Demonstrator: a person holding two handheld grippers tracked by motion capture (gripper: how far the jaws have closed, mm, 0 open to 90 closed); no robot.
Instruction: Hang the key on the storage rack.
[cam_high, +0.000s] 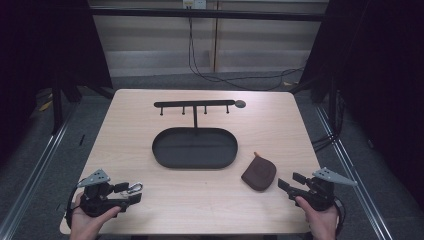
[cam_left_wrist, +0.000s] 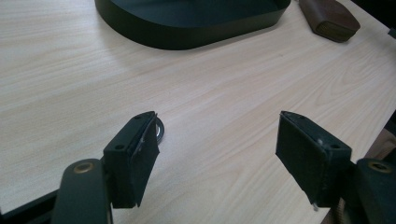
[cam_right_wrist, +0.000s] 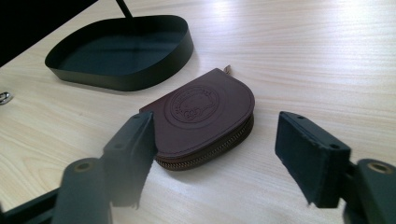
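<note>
Wooden table bears tray; brown pouch before spread right tongs; left tongs spread.

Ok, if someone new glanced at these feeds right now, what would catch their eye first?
Probably the black oval metal tray at the table's centre, with a slim black hook rack rising from its far edge. Next, the brown zipped leather pouch with an embossed round emblem, lying right of the tray just ahead of the open right gripper. Then a small silver metal clip by the open left gripper at the near left.
</note>
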